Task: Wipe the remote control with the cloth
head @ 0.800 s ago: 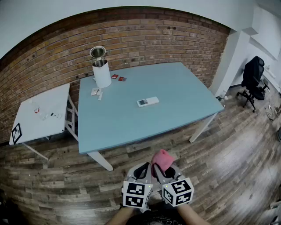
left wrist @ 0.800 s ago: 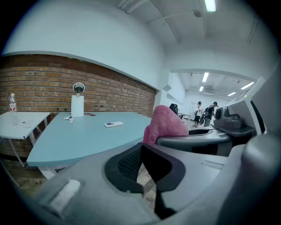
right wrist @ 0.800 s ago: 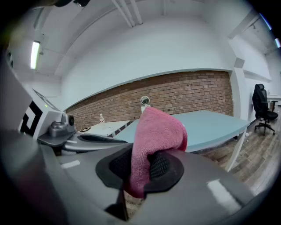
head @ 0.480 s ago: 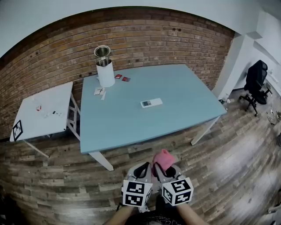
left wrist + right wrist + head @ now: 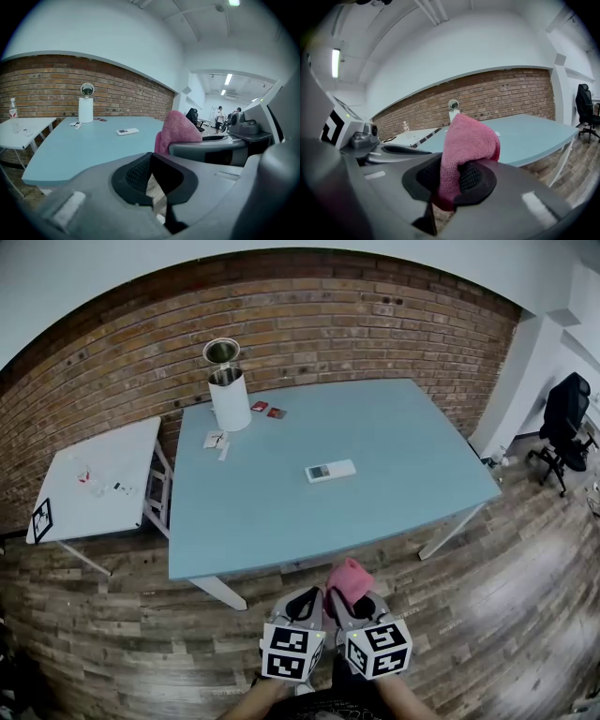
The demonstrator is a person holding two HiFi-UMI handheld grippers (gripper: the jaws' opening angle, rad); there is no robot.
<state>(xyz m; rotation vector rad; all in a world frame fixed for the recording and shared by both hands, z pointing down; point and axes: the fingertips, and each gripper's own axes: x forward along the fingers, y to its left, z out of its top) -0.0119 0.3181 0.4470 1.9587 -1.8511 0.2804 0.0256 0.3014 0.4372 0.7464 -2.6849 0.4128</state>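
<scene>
A person stands back from the blue surface (image 5: 281, 521), both grippers low in front of the body and over the wooden floor (image 5: 487, 615), short of the surface's near edge. The right gripper (image 5: 351, 602) has its jaws clamped on a pink cloth (image 5: 349, 578), which bulges up and forward past the tips. The left gripper (image 5: 303, 606), just beside it, has its jaws pressed together with nothing between them. The remote control (image 5: 330, 471) lies flat near the middle of the surface, well apart from both grippers and not yet touched. A white canister (image 5: 229, 399) stands toward the far left corner.

The step in hand appears to be the approach. To do it well, the cloth's loose bulge should reach the remote first, so that fabric rather than jaw meets the casing. Light strokes along its length would suit, since so light a thing will likely skid on the smooth top. The empty left gripper could steady one end.

Both grippers point ahead and tilt somewhat downward, marker cubes toward the person, side by side and nearly parallel. The forearms enter from the bottom edge of the head view.
</scene>
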